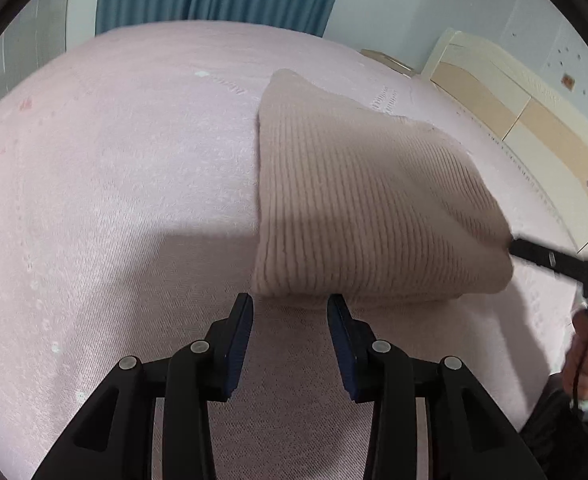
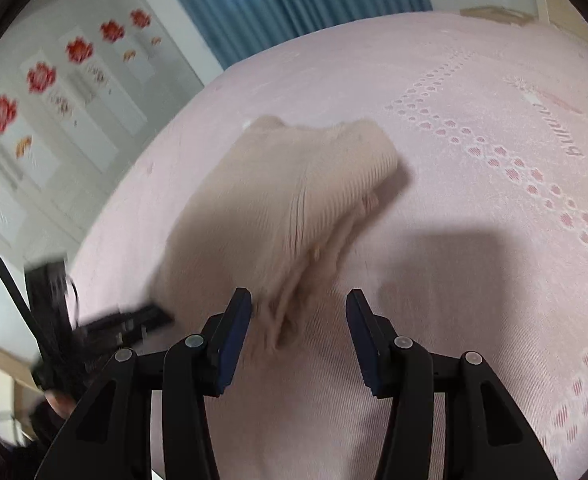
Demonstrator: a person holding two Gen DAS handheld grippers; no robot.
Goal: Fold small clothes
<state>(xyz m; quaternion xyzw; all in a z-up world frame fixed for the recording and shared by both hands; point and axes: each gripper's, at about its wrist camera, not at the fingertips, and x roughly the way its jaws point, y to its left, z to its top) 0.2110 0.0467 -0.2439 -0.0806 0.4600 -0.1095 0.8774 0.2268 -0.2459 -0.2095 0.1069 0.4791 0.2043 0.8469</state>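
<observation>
A folded beige ribbed garment (image 1: 373, 208) is lying on the pink bed (image 1: 114, 160). The left hand-held gripper (image 1: 290, 304) is hovering released at its near edge. The right hand-held gripper (image 2: 297, 300) is standing released, grasping nothing, its left pad beside the garment's loose end.

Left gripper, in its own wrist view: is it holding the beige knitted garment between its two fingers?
No, the left gripper stands open just short of the folded beige knitted garment, with only pink bedsheet between its fingers.

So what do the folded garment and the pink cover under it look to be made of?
Folded garment: a beige ribbed knit, soft and matte, probably wool or acrylic; fine parallel ribs run across it and its layered edges look fuzzy.
Pink cover: a thin matte woven fabric, possibly cotton; faint diagonal weave, with rows of eyelet-like patterning.
</observation>
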